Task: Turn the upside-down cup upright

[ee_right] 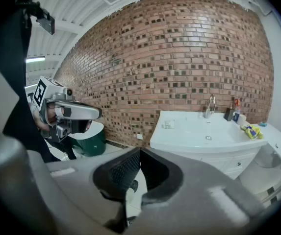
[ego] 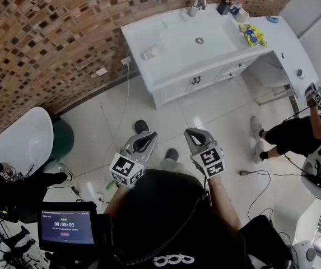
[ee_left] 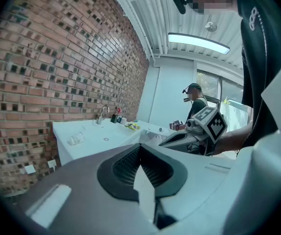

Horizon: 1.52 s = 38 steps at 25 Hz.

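Note:
A small clear cup [ego: 150, 52] rests on the white vanity top [ego: 143, 35], left of the basin; it is too small to tell how it stands. The cup also shows in the left gripper view [ee_left: 75, 139] and in the right gripper view [ee_right: 168, 125]. Both grippers hang side by side over the tiled floor, well short of the vanity. My left gripper [ego: 143, 134] is shut with nothing between its jaws [ee_left: 140, 148]. My right gripper [ego: 192, 132] is shut and empty too [ee_right: 139, 151]. Each gripper sees the other off to its side.
The basin [ego: 196, 41] has a faucet [ego: 197, 4], bottles [ego: 230, 4] and a yellow pack [ego: 253, 35] behind it. A white tub [ego: 23, 142] and green bin [ego: 64, 139] stand left. Another person [ego: 300, 133] sits at the right, and a cable [ego: 261, 175] lies on the floor.

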Tool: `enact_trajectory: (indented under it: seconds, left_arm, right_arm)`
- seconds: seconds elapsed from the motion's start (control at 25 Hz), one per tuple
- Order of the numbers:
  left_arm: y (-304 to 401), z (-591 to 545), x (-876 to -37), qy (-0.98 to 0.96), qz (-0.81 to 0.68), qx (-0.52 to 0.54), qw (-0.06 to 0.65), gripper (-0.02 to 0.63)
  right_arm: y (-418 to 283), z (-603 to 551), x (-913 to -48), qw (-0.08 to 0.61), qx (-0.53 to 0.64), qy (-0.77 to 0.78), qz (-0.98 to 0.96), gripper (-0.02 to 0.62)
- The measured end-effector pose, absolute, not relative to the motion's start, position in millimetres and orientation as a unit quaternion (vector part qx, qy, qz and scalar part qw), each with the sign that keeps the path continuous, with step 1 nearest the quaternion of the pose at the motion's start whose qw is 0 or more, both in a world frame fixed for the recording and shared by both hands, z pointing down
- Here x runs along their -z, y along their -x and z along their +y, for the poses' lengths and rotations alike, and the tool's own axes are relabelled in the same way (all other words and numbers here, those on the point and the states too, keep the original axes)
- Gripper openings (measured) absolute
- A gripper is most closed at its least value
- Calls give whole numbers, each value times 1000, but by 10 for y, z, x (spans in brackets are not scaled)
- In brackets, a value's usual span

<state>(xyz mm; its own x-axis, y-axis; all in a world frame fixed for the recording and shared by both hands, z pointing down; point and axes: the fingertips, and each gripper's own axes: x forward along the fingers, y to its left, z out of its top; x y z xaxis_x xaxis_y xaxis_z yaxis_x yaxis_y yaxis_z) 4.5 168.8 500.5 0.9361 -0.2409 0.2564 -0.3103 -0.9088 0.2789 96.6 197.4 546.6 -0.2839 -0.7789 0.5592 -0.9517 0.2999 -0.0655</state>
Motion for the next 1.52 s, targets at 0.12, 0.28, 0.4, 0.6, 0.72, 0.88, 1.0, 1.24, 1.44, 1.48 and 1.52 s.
enact_trajectory:
  seconds: [0.12,0.28,0.4,0.6,0.72,0.88,1.0,1.24,1.44,1.48,1.52]
  left_arm:
    - [-52,1542,-4989,-971,-142,-108,159,15]
    - [-73,1129,-4988,-973,-137,-97,160,15]
    - [-18,777,-5037,-972,-134,-98,164,15]
    - [119,119,-5023,-973,-130,-98,161,15]
    - [215,-338,-5003,-974,-133,-89,162,15]
    - [399,-823,-5023,-973,-135,-82,169,15]
    - [530,-1117,-5040,-973,-134,-83,168,15]
    - [623,-1445,-5073,-971,-142,-79,173,15]
    - [552,-1469,-5105,-971,-131,-85,179,15]
    - [539,-1466,-5122,-971,-130,-89,180,15]
    - [528,-1467,-5134,-971,-130,-92,179,15]
  right_arm:
    - [-954,1891,-5451,217,-199,-560,-775,-9]
    - [-957,1548,-5577,224,-210,-557,-771,-9]
    - [-890,1158,-5631,234,-209,-552,-773,-9]
    - [-618,371,-5540,242,-201,-530,-788,-9]
    - [-487,-86,-5479,258,-192,-519,-792,-9]
    - [-359,-478,-5421,271,-191,-518,-788,-9]
    - [-294,-642,-5440,279,-193,-523,-782,-9]
    - [-284,-843,-5501,305,-185,-526,-772,-9]
    - [-367,-978,-5594,325,-184,-526,-764,-9]
    - [-380,-1003,-5626,327,-185,-525,-763,-9]
    - [-395,-1030,-5657,329,-186,-524,-763,-9]
